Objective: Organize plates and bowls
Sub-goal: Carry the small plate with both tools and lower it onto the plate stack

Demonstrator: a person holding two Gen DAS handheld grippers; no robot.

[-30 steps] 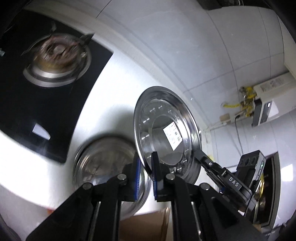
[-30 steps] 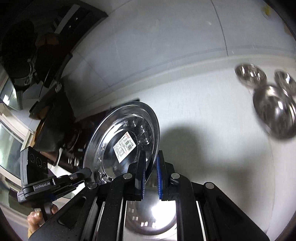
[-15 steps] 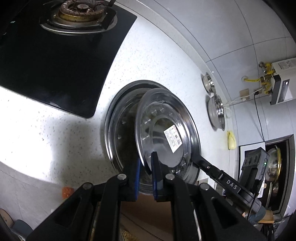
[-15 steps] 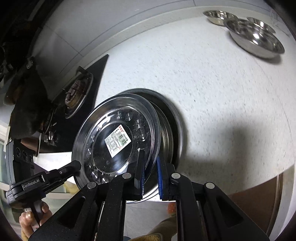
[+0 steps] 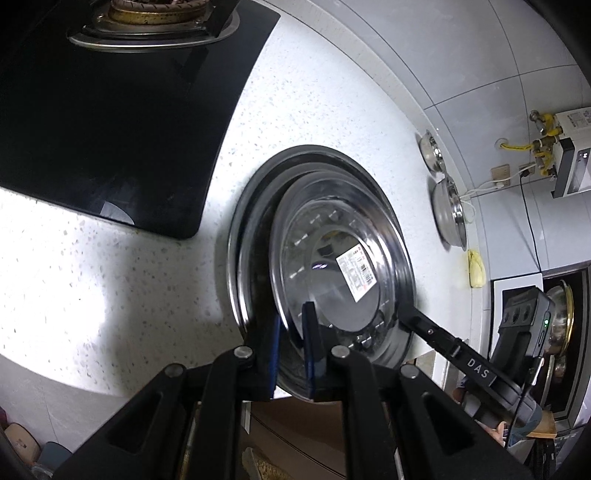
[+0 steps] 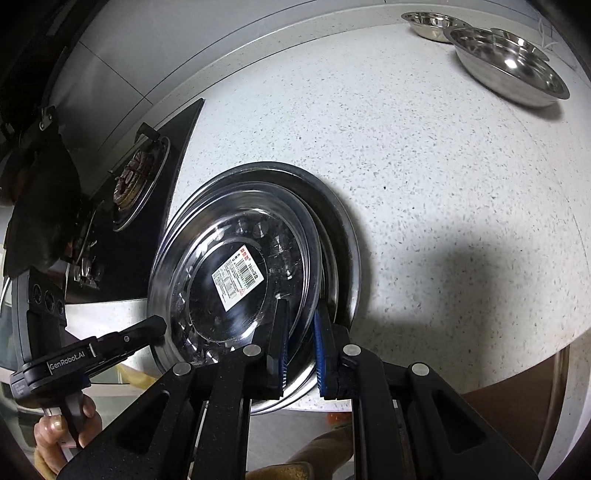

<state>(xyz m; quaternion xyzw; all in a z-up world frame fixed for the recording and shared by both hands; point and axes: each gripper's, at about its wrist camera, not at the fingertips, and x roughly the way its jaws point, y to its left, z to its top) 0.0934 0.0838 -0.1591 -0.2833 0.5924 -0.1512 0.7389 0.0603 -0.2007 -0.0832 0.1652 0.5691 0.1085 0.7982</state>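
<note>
A steel plate with a barcode sticker (image 5: 325, 295) (image 6: 207, 280) lies tilted just over a larger steel plate (image 5: 240, 240) (image 6: 347, 229) on the speckled white counter. I cannot tell whether the two touch. My left gripper (image 5: 293, 321) is shut on the stickered plate's near rim. My right gripper (image 6: 301, 321) is shut on the opposite rim. Each wrist view shows the other gripper's fingers (image 5: 417, 321) (image 6: 147, 328) clamped on the plate's far side. A hand (image 6: 66, 428) holds the left gripper's handle.
A black gas stove (image 5: 92, 110) (image 6: 136, 184) sits beside the plates. A large steel bowl (image 6: 509, 66) (image 5: 448, 210) and smaller bowls (image 6: 428, 22) (image 5: 428, 149) stand by the tiled wall. The counter's front edge (image 6: 480, 376) runs just below the grippers.
Both grippers have come down together with the stickered plate, from high above the counter to just over the larger plate. Both grips are unchanged.
</note>
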